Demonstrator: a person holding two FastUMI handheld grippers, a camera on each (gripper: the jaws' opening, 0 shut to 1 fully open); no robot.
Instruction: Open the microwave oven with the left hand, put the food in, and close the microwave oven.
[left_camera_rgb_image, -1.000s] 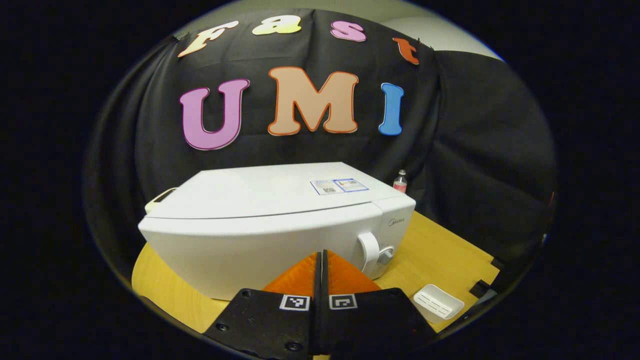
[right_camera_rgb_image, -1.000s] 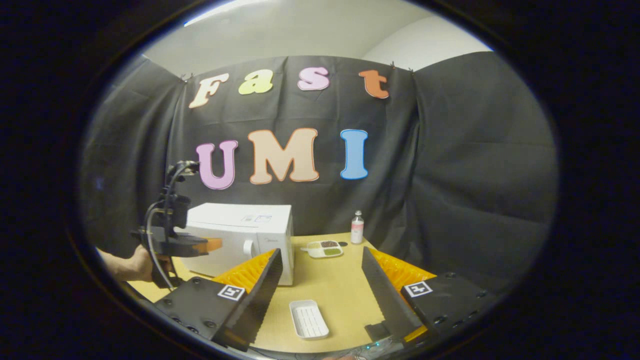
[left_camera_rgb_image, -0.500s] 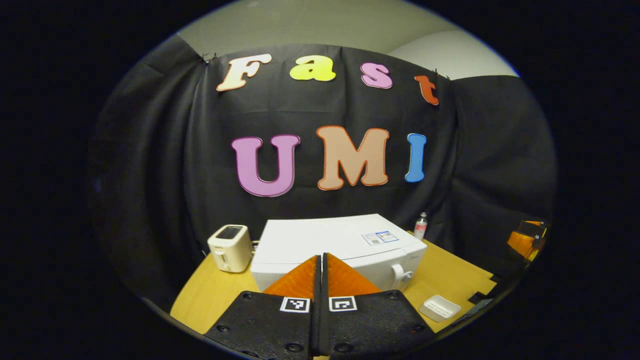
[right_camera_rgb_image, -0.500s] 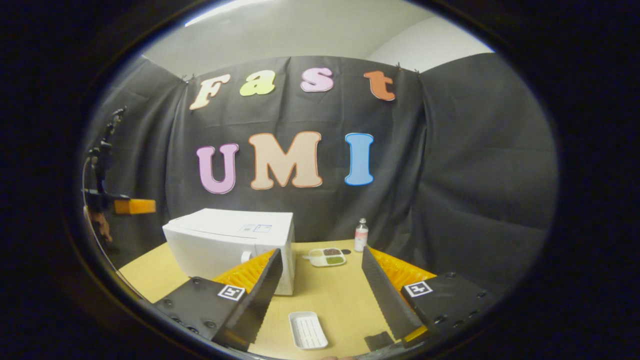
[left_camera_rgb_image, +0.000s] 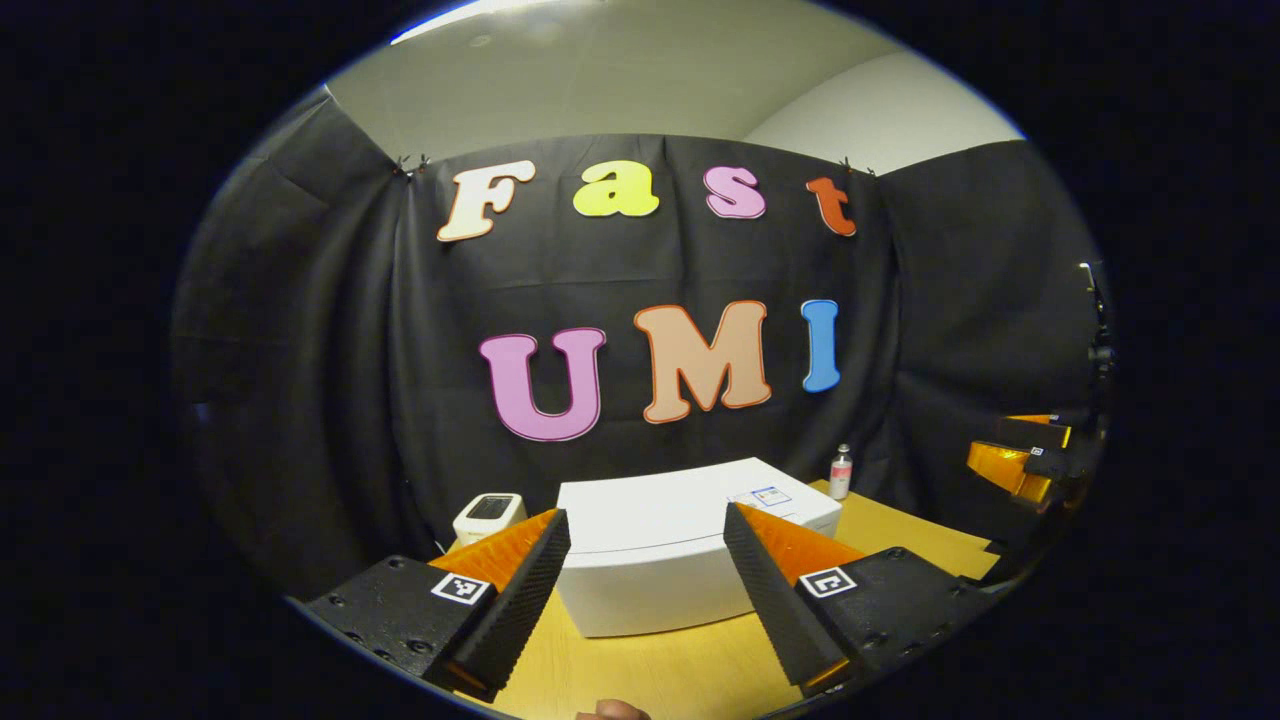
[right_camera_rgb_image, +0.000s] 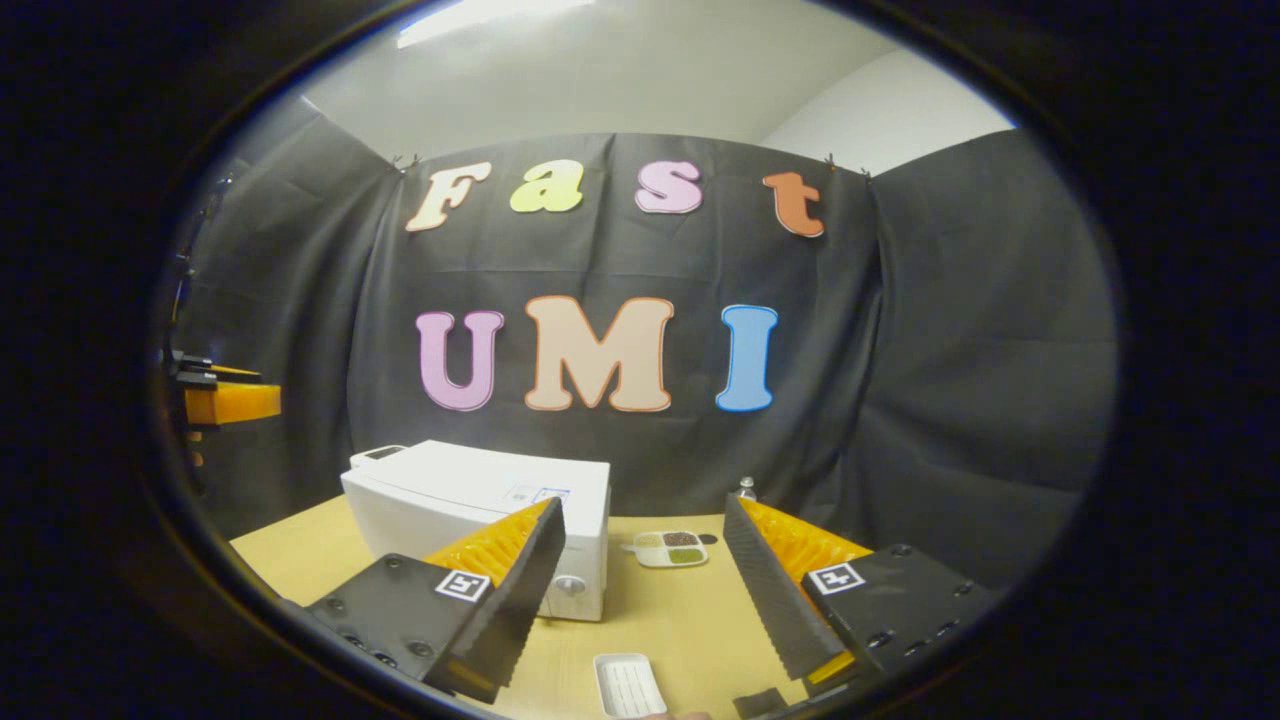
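My left gripper (left_camera_rgb_image: 640, 590) has backed well away from the microwave oven (left_camera_rgb_image: 690, 550) and its jaws, together a second ago, now stand apart. Door appears shut. My right gripper (right_camera_rgb_image: 640, 590) hangs open, holding nothing. The food tray (right_camera_rgb_image: 672, 548) sits right of the oven on the worktop (right_camera_rgb_image: 300, 550), so I judge loading undone.

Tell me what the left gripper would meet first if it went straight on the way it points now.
Probably the closed microwave: the open left gripper frames its white front between its fingers. Depth is unclear.
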